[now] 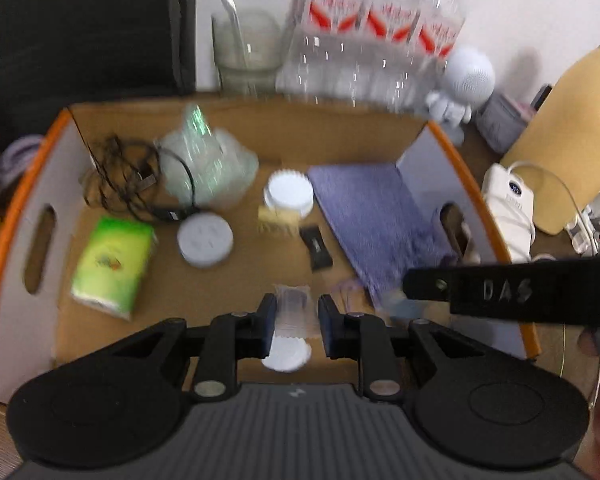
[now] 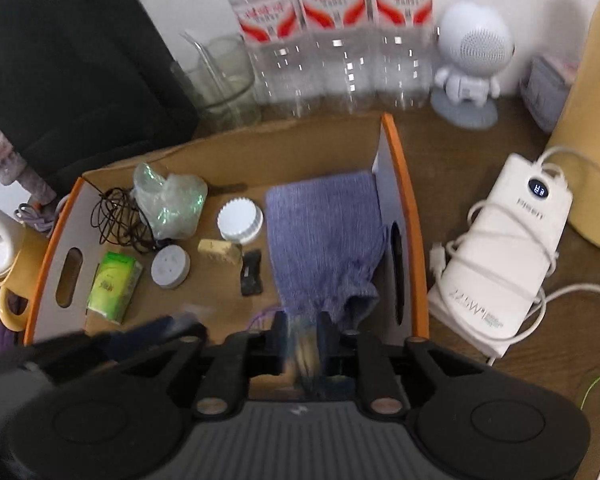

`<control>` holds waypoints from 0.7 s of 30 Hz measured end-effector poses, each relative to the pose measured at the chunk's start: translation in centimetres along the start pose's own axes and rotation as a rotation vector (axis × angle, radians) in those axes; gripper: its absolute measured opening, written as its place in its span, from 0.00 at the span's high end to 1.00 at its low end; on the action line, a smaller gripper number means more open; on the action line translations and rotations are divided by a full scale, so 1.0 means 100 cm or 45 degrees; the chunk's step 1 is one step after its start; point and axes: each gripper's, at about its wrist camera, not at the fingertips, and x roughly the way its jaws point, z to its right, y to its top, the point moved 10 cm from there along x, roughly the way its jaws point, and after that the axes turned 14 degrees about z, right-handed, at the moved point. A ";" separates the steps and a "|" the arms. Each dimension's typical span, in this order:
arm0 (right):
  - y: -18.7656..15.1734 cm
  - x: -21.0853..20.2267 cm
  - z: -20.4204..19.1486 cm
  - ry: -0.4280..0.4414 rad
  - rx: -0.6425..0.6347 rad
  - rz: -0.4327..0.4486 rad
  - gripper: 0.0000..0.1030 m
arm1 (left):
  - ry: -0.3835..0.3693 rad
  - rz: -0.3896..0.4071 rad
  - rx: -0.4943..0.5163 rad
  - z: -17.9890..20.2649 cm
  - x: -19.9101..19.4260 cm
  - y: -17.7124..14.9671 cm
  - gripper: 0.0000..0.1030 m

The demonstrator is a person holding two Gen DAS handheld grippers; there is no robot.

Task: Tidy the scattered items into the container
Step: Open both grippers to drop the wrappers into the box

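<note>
Left gripper (image 1: 293, 312) clamps a clear packet (image 1: 294, 308); right gripper (image 2: 300, 344) pinches something blurred, perhaps a mesh pouch (image 2: 305, 354). Both hang over the box (image 2: 400, 168). Next: let go, dropping both inside.

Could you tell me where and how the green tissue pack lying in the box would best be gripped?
I would grip the green tissue pack across its narrow width at mid-length, coming straight down. It lies flat on the box floor, and its long sides look clear of the round white puck.
</note>
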 end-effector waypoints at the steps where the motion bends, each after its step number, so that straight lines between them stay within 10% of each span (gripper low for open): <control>1: 0.000 0.001 0.000 0.013 0.029 -0.022 0.62 | -0.033 -0.035 -0.022 0.001 0.003 -0.004 0.74; 5: 0.012 -0.004 0.001 0.025 0.099 -0.003 0.57 | -0.070 -0.072 -0.035 0.004 -0.003 -0.003 0.69; 13: 0.041 -0.031 -0.010 -0.029 0.051 0.025 0.39 | 0.064 0.012 0.016 -0.027 -0.042 0.052 0.12; 21: 0.042 -0.046 -0.021 -0.102 -0.072 -0.012 0.24 | 0.250 -0.082 0.023 -0.056 -0.061 0.056 0.09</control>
